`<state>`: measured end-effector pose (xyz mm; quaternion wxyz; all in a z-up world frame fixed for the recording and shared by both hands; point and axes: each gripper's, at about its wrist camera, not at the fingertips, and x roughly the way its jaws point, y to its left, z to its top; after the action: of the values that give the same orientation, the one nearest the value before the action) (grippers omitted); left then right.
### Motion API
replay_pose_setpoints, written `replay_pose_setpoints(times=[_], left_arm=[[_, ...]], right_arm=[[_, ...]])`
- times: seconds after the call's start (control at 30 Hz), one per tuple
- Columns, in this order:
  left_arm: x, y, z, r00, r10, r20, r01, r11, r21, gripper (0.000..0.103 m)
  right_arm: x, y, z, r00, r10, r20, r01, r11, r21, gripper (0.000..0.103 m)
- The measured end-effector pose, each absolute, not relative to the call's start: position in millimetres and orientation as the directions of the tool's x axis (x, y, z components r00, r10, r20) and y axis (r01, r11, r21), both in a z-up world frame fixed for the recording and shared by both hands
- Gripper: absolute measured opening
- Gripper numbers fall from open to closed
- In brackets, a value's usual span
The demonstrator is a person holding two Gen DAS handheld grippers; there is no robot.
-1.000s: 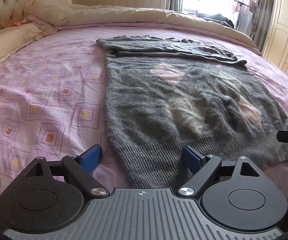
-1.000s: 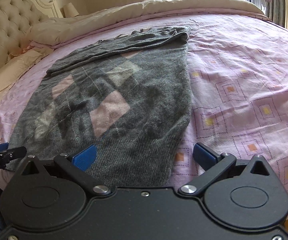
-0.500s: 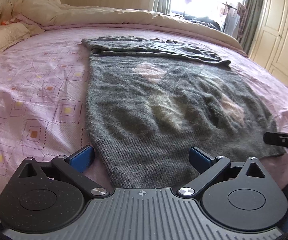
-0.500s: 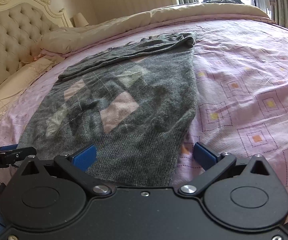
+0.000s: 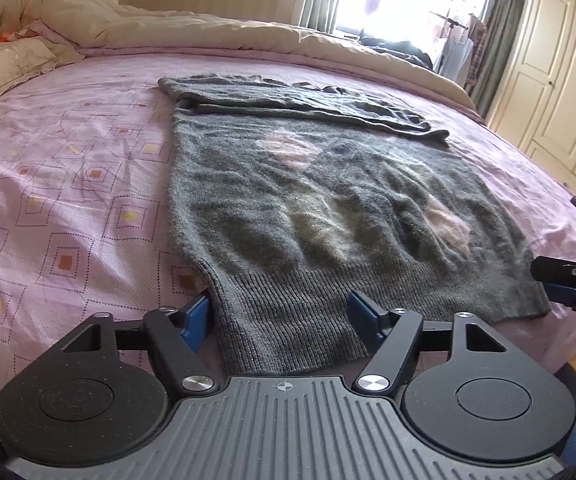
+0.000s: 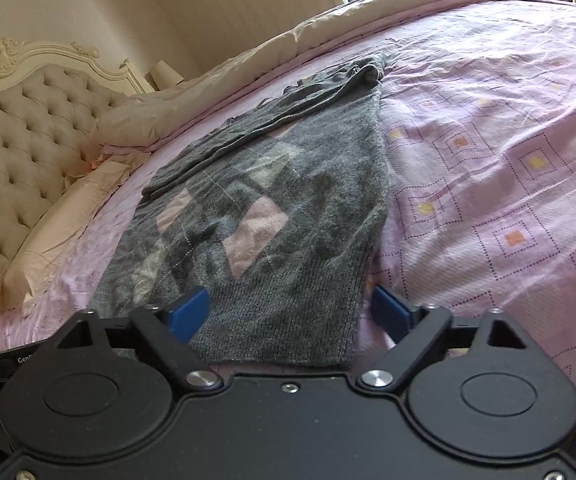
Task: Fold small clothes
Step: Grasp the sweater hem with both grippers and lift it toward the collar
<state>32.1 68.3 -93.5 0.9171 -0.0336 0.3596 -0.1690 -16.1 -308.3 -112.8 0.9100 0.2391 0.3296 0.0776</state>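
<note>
Sweater (image 5: 327,208) is lying flat on bed (image 5: 68,200), hem at near edge | left gripper (image 5: 284,316) and right gripper (image 6: 291,312) are closing, jaws spread astride hem corners, not yet pinching | risk: pads are catching only the top layer, or bedsheet too, so fold is going crooked.

The left gripper (image 5: 282,312) is straddling the grey sweater (image 5: 327,208) at its ribbed hem corner, jaws just closing; the right gripper (image 5: 567,284) is hovering beside the hem's opposite corner.
</note>
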Motion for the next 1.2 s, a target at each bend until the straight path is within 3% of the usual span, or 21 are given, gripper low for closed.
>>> replay_pose_setpoints(times=[0.1, 0.13, 0.27, 0.7, 1.2], left_arm=[[35.4, 75.1, -92.6, 0.69, -0.321, -0.649, 0.257, 0.947, -0.194, 0.042], [37.1, 76.8, -92.6, 0.691, -0.317, -0.649, 0.248, 0.948, -0.198, 0.034], [41.6, 82.7, -92.4, 0.688, -0.337, -0.643, 0.238, 0.941, -0.239, 0.006], [47.2, 101.5, -26.9, 0.783, -0.385, -0.489, 0.234, 0.91, -0.342, 0.004], [158.8, 92.5, 30.5, 0.839, -0.405, -0.362, 0.281, 0.894, -0.348, 0.004]], right_arm=[[-13.0, -312.6, -118.1, 0.759, 0.298, -0.579, 0.045, 0.863, 0.503, 0.024], [-12.3, -312.6, -118.6, 0.757, 0.3, -0.581, 0.043, 0.864, 0.502, 0.018], [-16.2, -313.7, -109.6, 0.776, 0.323, -0.541, 0.013, 0.85, 0.526, 0.014], [2.4, -338.3, -46.3, 0.86, 0.332, -0.386, -0.054, 0.814, 0.579, 0.012], [153.8, -355.0, 3.1, 0.899, 0.333, -0.285, -0.116, 0.808, 0.578, 0.011]])
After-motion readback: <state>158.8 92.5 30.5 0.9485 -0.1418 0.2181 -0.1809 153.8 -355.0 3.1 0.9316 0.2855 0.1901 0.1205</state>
